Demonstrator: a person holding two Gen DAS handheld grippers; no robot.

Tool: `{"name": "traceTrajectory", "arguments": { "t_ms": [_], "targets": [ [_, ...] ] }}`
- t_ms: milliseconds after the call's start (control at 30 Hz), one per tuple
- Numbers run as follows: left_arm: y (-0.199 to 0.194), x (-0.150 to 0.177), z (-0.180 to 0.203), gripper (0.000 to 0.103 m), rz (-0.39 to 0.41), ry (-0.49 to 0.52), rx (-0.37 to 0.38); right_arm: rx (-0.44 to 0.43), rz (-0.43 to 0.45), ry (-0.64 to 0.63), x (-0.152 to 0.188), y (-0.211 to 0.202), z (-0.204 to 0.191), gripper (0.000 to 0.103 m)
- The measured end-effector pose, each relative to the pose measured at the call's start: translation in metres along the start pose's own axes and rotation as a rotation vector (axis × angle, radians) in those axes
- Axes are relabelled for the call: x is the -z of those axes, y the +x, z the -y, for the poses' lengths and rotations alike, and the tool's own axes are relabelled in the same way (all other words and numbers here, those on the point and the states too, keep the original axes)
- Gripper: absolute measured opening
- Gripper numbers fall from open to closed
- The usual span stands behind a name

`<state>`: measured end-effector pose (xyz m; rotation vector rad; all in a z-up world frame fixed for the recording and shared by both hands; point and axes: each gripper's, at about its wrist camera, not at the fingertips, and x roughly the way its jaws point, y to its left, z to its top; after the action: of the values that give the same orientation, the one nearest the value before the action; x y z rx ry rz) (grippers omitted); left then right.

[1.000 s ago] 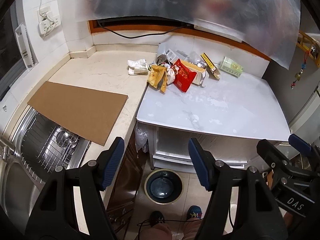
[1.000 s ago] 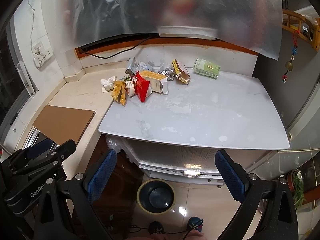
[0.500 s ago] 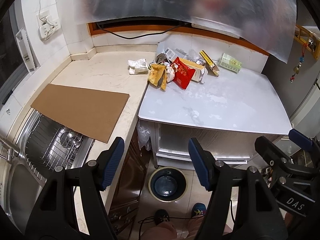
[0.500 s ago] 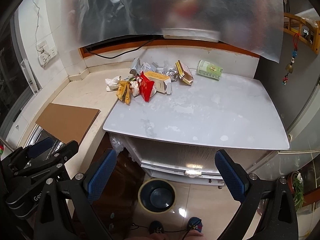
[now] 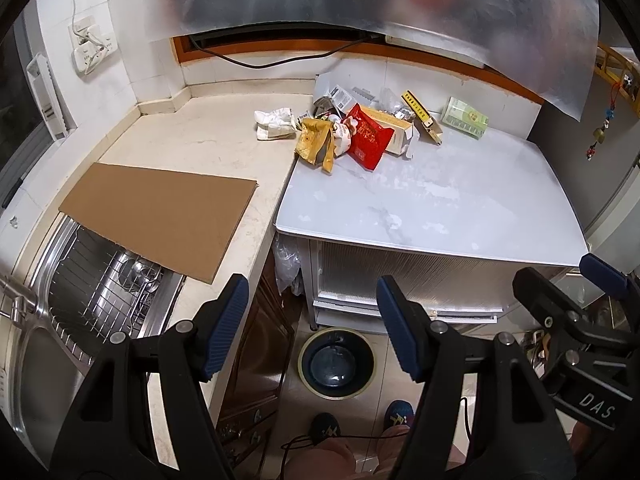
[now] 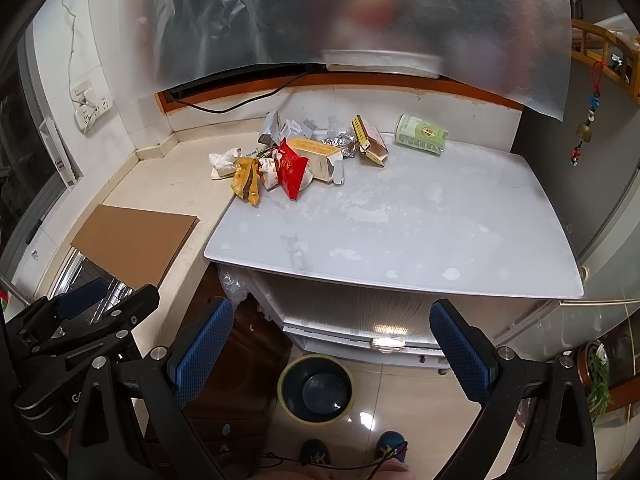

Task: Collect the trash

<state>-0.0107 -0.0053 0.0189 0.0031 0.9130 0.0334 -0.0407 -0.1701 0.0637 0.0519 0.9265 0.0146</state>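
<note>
A pile of trash lies at the far edge of the white table point(image 5: 440, 204) point(image 6: 400, 232): a red snack bag point(image 5: 367, 138) point(image 6: 291, 168), a yellow wrapper point(image 5: 316, 146) point(image 6: 246, 180), a crumpled white paper point(image 5: 274, 124) point(image 6: 222, 162), a cardboard box point(image 5: 398, 132) point(image 6: 318, 156), a small yellow-edged box point(image 5: 422, 116) point(image 6: 370, 142) and a green packet point(image 5: 465, 117) point(image 6: 421, 135). A dark round bin point(image 5: 337, 362) point(image 6: 316, 388) stands on the floor below. My left gripper point(image 5: 312, 324) and right gripper point(image 6: 332, 352) are both open and empty, held well short of the table.
A brown cardboard sheet point(image 5: 160, 212) point(image 6: 132, 240) lies on the beige counter, partly over the steel sink rack point(image 5: 100, 292). A dark wooden cabinet point(image 5: 256, 344) is under the counter. A plastic sheet point(image 5: 360, 0) hangs above. My feet show on the tiled floor point(image 6: 400, 400).
Both grippers have drifted slightly back and up, so the table and trash pile look a little farther and lower. The jaws stay open.
</note>
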Motion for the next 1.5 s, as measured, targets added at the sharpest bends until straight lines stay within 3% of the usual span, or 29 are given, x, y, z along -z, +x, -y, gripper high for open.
{"name": "traceTrajectory", "arguments": {
  "t_ms": [900,1200,1500],
  "targets": [
    [0.016,-0.004,-0.017,0.064,-0.012,0.046,0.04,0.001,-0.015,0.052,0.0,0.009,-0.02,0.1],
    [0.029,-0.023,-0.017,0.064,-0.018,0.031,0.047,0.007,-0.003,0.06,-0.014,0.009,-0.013,0.1],
    [0.075,-0.065,-0.01,0.064,-0.055,-0.047,0.025,-0.035,-0.014,0.057,-0.055,0.046,0.009,0.096]
  ]
}}
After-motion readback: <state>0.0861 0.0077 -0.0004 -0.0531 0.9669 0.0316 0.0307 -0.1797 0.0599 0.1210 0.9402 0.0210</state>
